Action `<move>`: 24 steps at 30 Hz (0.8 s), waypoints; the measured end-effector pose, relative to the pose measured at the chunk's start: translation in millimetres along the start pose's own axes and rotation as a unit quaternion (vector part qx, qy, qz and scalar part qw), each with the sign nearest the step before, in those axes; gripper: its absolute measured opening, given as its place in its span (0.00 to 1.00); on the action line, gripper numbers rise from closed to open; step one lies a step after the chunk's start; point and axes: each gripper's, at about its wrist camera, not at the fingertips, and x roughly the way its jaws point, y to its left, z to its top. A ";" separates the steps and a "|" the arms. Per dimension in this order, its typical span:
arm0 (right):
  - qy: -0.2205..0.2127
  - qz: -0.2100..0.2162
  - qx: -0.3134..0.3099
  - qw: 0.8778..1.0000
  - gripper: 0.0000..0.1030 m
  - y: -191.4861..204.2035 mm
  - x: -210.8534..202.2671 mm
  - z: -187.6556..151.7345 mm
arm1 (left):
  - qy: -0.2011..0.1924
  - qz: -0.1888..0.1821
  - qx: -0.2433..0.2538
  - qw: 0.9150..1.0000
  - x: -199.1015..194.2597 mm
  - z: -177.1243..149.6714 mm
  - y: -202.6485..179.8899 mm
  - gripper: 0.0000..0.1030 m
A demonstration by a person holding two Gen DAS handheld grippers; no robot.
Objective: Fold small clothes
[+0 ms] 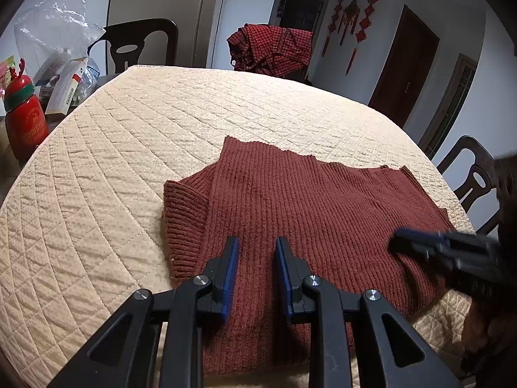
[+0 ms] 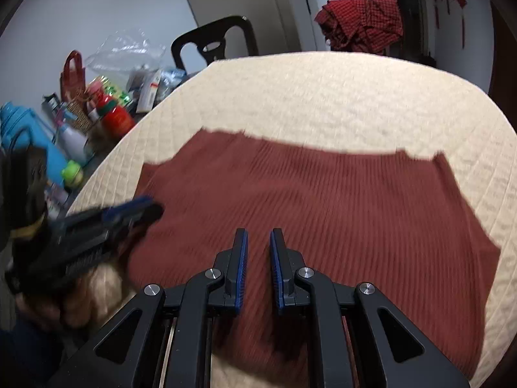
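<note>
A rust-red ribbed knit sweater [image 1: 307, 200] lies partly folded on the cream quilted table cover [image 1: 129, 145], with a ribbed cuff doubled over at its left edge. My left gripper [image 1: 257, 241] hovers over the sweater's near left part, its blue pads apart with nothing pinched between them. Blurred at the right edge, my right gripper [image 1: 397, 242] is above the sweater's right side. In the right wrist view the right gripper [image 2: 259, 232] is over the middle of the sweater [image 2: 323, 194], narrowly open and empty. The left gripper [image 2: 155, 208] shows blurred at the left, held by a hand.
A red bottle [image 1: 24, 123], boxes and a plastic bag [image 1: 55, 29] crowd the far left beside the cover. A red checked cloth [image 1: 271, 48] hangs on a chair behind the table. Dark chairs stand at the back left [image 1: 139, 45] and right [image 1: 468, 168].
</note>
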 end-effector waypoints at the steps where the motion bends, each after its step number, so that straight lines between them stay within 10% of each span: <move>1: -0.001 0.001 -0.003 1.000 0.14 2.1 -2.6 -5.4 | 0.000 0.000 0.000 1.000 0.0 0.0 0.0 0.25; 10: -0.003 0.014 -0.004 1.000 0.14 5.0 -16.4 -22.4 | -0.007 0.006 -0.001 1.000 -7.3 2.8 3.2 0.27; 14: -0.003 0.019 0.001 1.000 0.14 3.3 -17.1 -23.6 | -0.028 0.014 -0.031 0.999 -16.6 8.5 21.5 0.58; 24: -0.012 0.024 0.004 1.000 0.14 -0.3 -16.5 -16.5 | 0.014 -0.013 -0.074 0.997 11.9 10.9 49.7 0.60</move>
